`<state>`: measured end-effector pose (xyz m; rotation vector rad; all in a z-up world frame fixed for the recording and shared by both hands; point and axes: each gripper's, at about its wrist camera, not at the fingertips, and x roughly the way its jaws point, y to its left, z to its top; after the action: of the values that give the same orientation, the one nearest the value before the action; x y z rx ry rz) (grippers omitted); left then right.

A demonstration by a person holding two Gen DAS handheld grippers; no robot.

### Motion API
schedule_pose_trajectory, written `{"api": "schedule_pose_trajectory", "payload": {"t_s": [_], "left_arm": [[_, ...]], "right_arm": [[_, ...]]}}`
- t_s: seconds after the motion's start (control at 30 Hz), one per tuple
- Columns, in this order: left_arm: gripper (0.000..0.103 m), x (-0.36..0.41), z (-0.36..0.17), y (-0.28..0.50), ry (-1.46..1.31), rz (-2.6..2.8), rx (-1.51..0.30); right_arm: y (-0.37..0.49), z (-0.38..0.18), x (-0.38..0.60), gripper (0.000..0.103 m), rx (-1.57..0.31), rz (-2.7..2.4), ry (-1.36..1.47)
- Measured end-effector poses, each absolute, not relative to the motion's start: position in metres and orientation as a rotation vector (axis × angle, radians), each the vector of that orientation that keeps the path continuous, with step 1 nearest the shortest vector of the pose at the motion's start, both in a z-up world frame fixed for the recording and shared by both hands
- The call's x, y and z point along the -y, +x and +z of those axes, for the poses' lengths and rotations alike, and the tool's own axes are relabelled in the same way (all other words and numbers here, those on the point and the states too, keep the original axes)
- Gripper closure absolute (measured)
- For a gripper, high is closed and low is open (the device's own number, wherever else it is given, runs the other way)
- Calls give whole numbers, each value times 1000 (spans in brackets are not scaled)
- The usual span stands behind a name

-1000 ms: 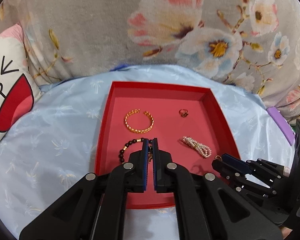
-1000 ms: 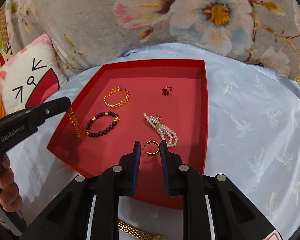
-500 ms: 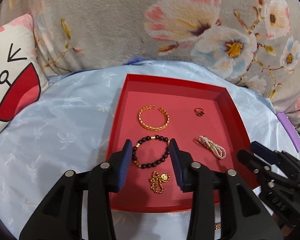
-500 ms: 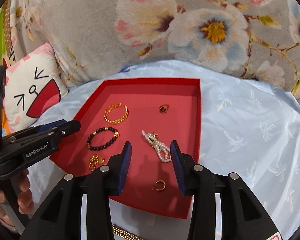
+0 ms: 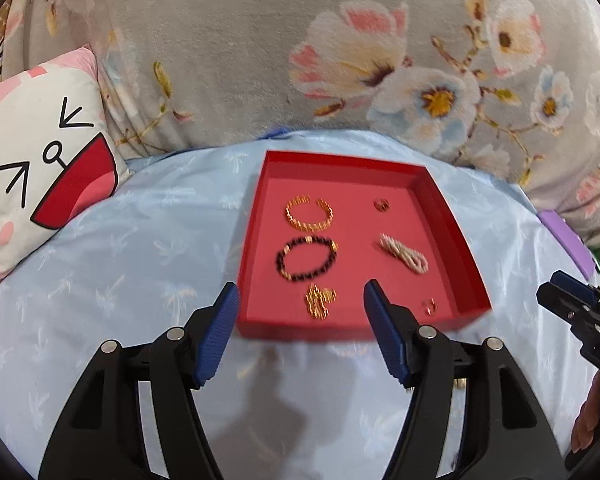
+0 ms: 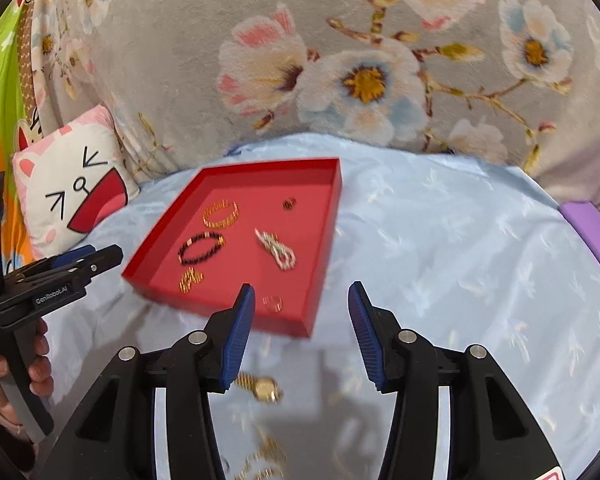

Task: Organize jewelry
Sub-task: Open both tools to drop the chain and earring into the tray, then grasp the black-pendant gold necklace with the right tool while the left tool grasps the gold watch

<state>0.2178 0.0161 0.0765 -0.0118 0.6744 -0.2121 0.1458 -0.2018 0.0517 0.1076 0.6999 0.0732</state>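
The left gripper [image 6: 80, 264] has "GenRobot.AI" written on its side. The red tray [image 5: 452, 236] sits on a light blue cloth [image 5: 140, 248]. In it lie a gold bangle [image 5: 309, 214], a black bead bracelet [image 5: 305, 258], a gold chain [image 5: 319, 300], a ring [image 5: 381, 204], pearls [image 5: 404, 258] and a gold hoop [image 6: 273, 303]. Both jaws have just been opening and stand wide with nothing between them. A gold watch [image 6: 262, 387] lies on the cloth below the right gripper [image 6: 302, 336].
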Motion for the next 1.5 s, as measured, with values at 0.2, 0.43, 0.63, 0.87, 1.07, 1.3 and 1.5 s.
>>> {"api": "schedule_pose_trajectory", "payload": {"t_s": [0.2, 0.43, 0.63, 0.87, 1.07, 1.3, 1.5], "left_arm": [[30, -1, 54, 175, 39, -244, -720], [30, 11, 25, 144, 49, -262, -781], [30, 8, 6, 131, 28, -229, -801], [30, -4, 0, 133, -43, -236, -832], [30, -4, -3, 136, -52, -245, -855], [30, -1, -4, 137, -47, -265, -862], [30, 12, -2, 139, 8, -332, -862]], "right_arm": [[106, 29, 203, 55, -768, 81, 119], [74, 2, 195, 55, -833, 113, 140], [69, -20, 182, 57, -883, 125, 107], [74, -33, 173, 68, -926, 135, 82], [76, -34, 164, 77, -929, 106, 24], [75, -34, 164, 98, -930, 101, -3], [73, -32, 178, 99, -939, 86, 58]]}}
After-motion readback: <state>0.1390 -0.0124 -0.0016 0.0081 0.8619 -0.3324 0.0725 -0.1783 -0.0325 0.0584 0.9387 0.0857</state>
